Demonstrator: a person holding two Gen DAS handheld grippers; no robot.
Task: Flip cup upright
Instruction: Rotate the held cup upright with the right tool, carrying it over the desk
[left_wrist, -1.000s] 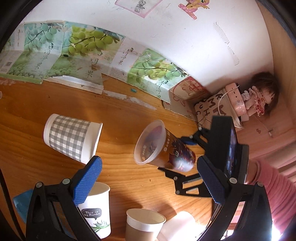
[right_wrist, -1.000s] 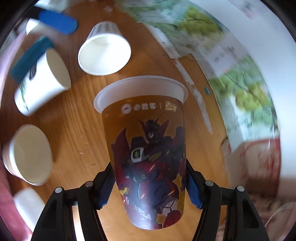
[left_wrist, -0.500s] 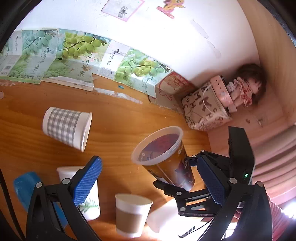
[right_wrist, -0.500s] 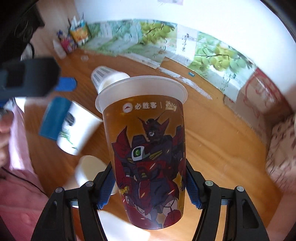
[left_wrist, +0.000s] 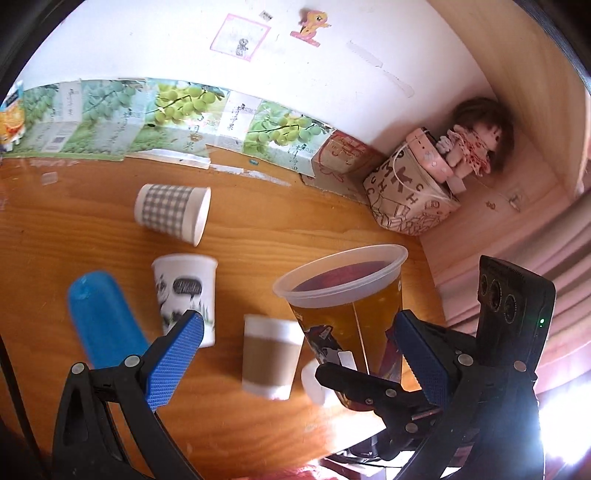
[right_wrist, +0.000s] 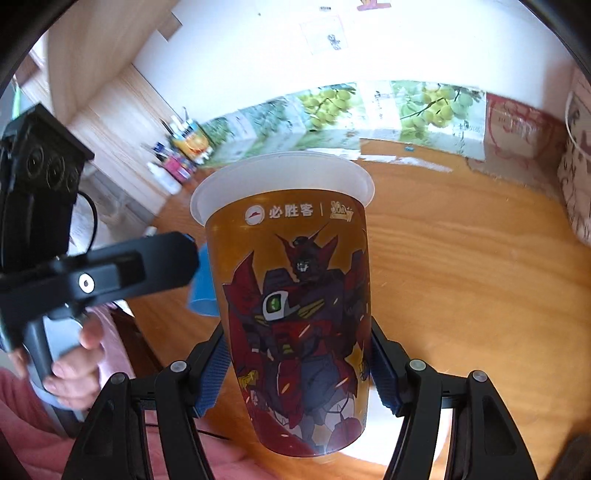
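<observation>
My right gripper (right_wrist: 295, 373) is shut on an orange plastic cup (right_wrist: 295, 295) printed with a red robot. It holds the cup upright, rim up, above the wooden table (right_wrist: 461, 280). The same cup (left_wrist: 347, 302) shows in the left wrist view, with the right gripper's black frame (left_wrist: 373, 384) around its lower part. My left gripper (left_wrist: 295, 354) is open and empty, its blue pads (left_wrist: 173, 358) wide apart, close to the left of the cup.
A grey checked paper cup (left_wrist: 171, 214) lies on its side. A white illustrated cup (left_wrist: 186, 295), a brown-sleeved cup (left_wrist: 269, 358) and a blue cup (left_wrist: 103, 321) are on the table. A patterned box (left_wrist: 406, 199) with a doll (left_wrist: 476, 144) sits at the back right corner.
The right gripper has swung the orange cup from lying tilted on its side to upright. The left gripper has drawn back and lifted its view.
</observation>
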